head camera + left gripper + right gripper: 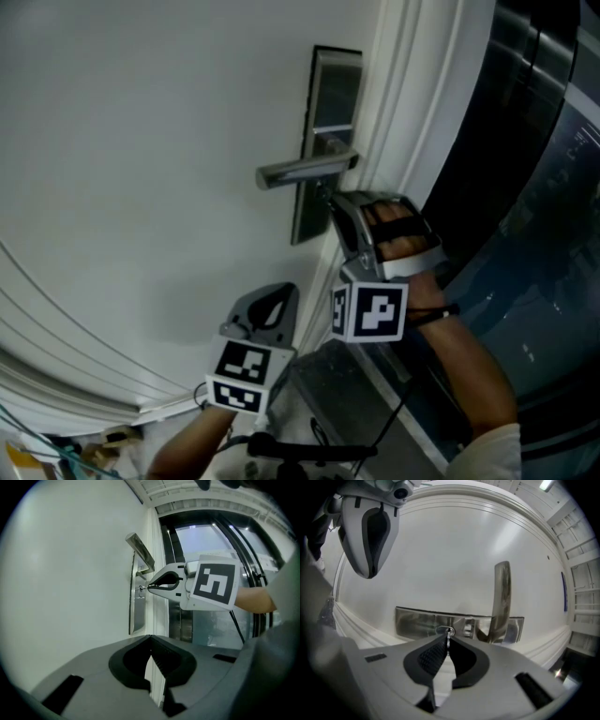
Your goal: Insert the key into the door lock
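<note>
Steel lock plate (pixel 323 141) on the white door (pixel 141 141) is the reference. Right gripper (pixel 447 640) comes in from the plate's door-edge side, forearm (pixel 469 375) stretched out, tips right at the plate just below the lever handle (pixel 305 171). Its jaws are pinched on the key (pixel 449 633). The key is small, thin and silvery, with only a sliver showing past the jaw tips, sitting at the keyhole (pixel 443 630) in the plate. It looks partly in, but depth is hard to call. Left gripper (pixel 151 641) hangs lower than the plate, well apart from it, pointing up toward it, jaws closed on nothing. Count: one key, one plate, one handle, two grippers.
</note>
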`<state>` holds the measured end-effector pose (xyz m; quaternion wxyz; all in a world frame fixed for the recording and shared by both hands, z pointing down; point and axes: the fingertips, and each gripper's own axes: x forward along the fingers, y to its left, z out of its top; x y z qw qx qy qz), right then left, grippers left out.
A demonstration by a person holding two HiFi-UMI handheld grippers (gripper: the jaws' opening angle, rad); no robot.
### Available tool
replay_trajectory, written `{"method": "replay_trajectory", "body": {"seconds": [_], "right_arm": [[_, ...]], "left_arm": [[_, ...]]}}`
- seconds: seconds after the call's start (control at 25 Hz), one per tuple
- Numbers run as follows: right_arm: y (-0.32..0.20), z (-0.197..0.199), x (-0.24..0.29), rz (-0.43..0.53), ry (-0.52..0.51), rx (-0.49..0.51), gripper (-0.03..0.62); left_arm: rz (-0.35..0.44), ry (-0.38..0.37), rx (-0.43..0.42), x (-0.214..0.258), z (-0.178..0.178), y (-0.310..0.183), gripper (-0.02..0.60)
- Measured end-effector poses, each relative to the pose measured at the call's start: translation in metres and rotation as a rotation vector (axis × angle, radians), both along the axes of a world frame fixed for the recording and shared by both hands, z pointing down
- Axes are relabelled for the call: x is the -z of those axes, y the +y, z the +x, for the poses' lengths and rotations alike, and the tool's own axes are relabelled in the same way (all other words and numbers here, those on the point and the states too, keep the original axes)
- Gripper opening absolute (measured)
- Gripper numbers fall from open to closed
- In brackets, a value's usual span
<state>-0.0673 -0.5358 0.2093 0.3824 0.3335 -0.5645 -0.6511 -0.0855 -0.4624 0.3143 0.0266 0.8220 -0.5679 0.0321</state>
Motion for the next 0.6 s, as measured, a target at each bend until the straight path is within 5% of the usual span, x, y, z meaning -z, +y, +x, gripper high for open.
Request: {"method": "replay_trajectory", "body": {"seconds": [0.6], "right_arm": [[-0.016, -0.012, 0.001, 0.017, -0.012, -0.007, 0.020]], "left_arm": [[-0.006, 0.002, 0.022, -0.003, -0.006, 0.005, 0.012]]}}
